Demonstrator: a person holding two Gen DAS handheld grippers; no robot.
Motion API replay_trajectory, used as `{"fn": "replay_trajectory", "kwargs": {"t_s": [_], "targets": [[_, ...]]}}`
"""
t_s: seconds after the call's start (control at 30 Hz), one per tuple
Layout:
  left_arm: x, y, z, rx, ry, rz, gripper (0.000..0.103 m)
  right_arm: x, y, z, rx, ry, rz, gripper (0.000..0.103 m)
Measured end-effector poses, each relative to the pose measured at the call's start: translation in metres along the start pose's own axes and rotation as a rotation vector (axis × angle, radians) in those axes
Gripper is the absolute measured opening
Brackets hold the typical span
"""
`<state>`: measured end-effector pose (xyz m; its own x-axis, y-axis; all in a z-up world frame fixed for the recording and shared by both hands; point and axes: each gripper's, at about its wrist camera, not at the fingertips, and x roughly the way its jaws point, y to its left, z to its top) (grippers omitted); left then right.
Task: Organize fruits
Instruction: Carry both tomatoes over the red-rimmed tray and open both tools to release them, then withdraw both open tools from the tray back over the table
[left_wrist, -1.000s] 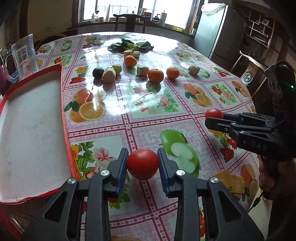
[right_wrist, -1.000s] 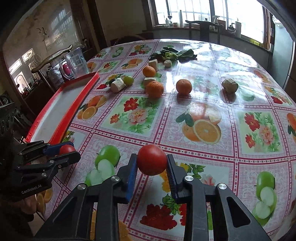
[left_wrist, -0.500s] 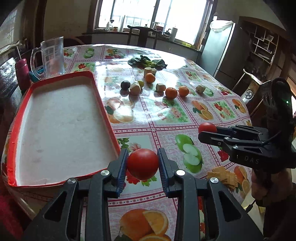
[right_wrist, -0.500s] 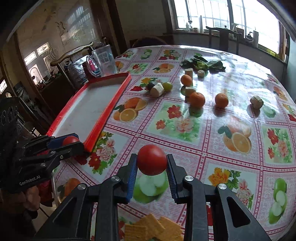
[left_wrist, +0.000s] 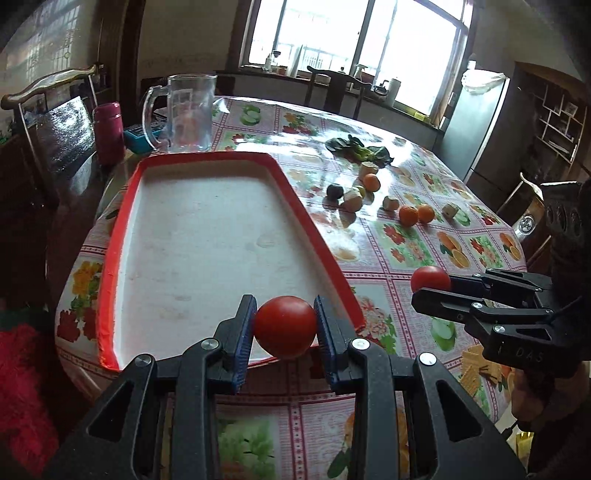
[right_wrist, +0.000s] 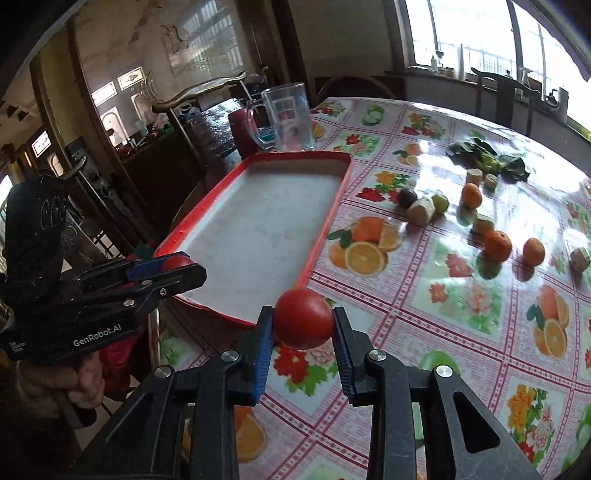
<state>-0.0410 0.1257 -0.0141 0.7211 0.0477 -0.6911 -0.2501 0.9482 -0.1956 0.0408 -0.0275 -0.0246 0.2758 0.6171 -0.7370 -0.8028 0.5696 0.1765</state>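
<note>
Left wrist view: we see the left gripper (left_wrist: 284, 330) clamped on a round red tomato (left_wrist: 285, 326), its blue pads pressed to both sides. The tomato hangs over the near end of the shallow white tray with a red rim (left_wrist: 306, 218), which lies on the tabletop with a glossy fruit-and-flower oilcloth (left_wrist: 402, 243). To the right, the right gripper (left_wrist: 424, 290) is clamped on a second red tomato (left_wrist: 430, 278) above the oilcloth, just beside the tray. Further back lie three small oranges (left_wrist: 408, 215), a dark round fruit (left_wrist: 335, 191) and leafy greens (left_wrist: 360, 149). A clear glass mug (left_wrist: 186, 112) stands behind the tray.

Right wrist view: we see the right gripper (right_wrist: 303, 325) closed tight on its tomato (right_wrist: 303, 319), held just off the tray's near right corner (right_wrist: 314, 254). At left, the left gripper (right_wrist: 184, 267), held in a hand (right_wrist: 61, 386), grips the other tomato (right_wrist: 177, 262) over the tray's near left edge. The oranges (right_wrist: 496, 245) and a small green fruit (right_wrist: 440, 203) lie well apart from the tray.
</note>
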Motion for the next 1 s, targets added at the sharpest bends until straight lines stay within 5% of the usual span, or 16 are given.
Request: {"fn": "replay_trajectory", "kwargs": {"t_s": [0.33, 0.67, 0.83, 0.9, 1.0], "targets": [[0.003, 0.049, 0.007, -0.068, -0.001, 0.081, 0.03, 0.058, 0.041, 0.033, -0.042, 0.065, 0.068, 0.031], [0.026, 0.065, -0.001, -0.071, 0.081, 0.069, 0.03, 0.103, 0.051, 0.031, -0.062, 0.194, 0.083, 0.032], [0.036, 0.067, -0.006, -0.062, 0.141, 0.069, 0.03, 0.106, 0.055, 0.025, -0.092, 0.198, 0.071, 0.036], [0.036, 0.064, -0.006, -0.038, 0.143, 0.086, 0.03, 0.104, 0.057, 0.024, -0.108, 0.196, 0.059, 0.046], [0.035, 0.062, -0.006, -0.02, 0.149, 0.099, 0.046, 0.097, 0.06, 0.025, -0.129, 0.175, 0.046, 0.05]]}}
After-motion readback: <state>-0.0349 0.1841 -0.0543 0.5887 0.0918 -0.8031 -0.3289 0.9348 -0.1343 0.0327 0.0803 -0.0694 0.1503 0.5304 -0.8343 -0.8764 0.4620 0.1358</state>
